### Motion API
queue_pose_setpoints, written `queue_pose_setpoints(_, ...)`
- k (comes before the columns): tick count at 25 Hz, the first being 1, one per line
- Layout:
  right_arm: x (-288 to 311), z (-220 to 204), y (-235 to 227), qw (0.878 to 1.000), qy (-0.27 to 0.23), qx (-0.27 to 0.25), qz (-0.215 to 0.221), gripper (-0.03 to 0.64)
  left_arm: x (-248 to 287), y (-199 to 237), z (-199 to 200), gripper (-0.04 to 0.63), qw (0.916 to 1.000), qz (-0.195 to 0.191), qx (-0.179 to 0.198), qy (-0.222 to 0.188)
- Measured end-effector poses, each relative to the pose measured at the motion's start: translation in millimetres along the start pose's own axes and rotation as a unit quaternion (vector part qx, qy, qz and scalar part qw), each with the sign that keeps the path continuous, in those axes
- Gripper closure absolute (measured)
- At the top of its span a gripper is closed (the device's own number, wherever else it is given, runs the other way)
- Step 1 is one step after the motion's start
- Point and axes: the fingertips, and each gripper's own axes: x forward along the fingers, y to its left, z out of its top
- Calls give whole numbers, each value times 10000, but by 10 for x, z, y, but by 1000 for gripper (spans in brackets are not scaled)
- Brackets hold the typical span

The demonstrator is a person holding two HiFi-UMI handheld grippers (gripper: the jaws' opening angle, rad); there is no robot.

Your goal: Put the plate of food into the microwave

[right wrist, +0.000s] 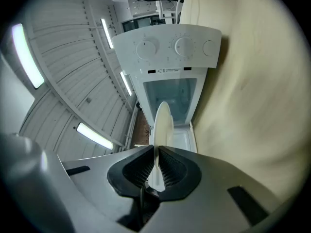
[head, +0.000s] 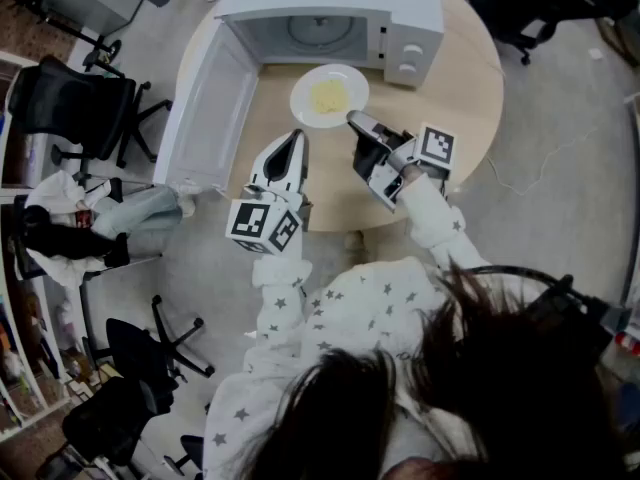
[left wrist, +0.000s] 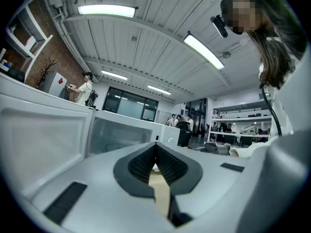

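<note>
A white plate [head: 328, 95] with yellow food lies over the round wooden table [head: 470, 88], just in front of the white microwave [head: 330, 13]. The microwave's door [head: 205, 108] hangs open to the left and its cavity [head: 318, 36] holds only the turntable. My right gripper [head: 355, 119] is shut on the plate's near rim. In the right gripper view the plate [right wrist: 163, 123] shows edge-on between the pads, and the microwave [right wrist: 170, 76] is straight ahead. My left gripper [head: 297, 138] hovers shut beside the plate, holding nothing, and faces the microwave [left wrist: 121, 135].
The open door [left wrist: 39, 144] fills the left side of the left gripper view. Office chairs [head: 80, 108] and a pile of clothes [head: 90, 218] stand on the floor left of the table. A cable [head: 520, 183] lies on the floor to the right.
</note>
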Motion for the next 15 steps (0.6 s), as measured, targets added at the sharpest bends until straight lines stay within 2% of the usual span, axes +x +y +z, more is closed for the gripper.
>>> queue_pose_setpoints(4,22,-10,-36,9999,71,-15,-76,595,17,49,-50,594,10000,18,-17,8)
queue_pose_setpoints(8,245,201,-92,9997,152,66,-195,595,310,192,-84,594,9999,23,-78,63)
queue_pose_setpoints(15,603,447,-239,9990,-66,293,-323,595,598,480,-141,594,9993,-2,-206,298)
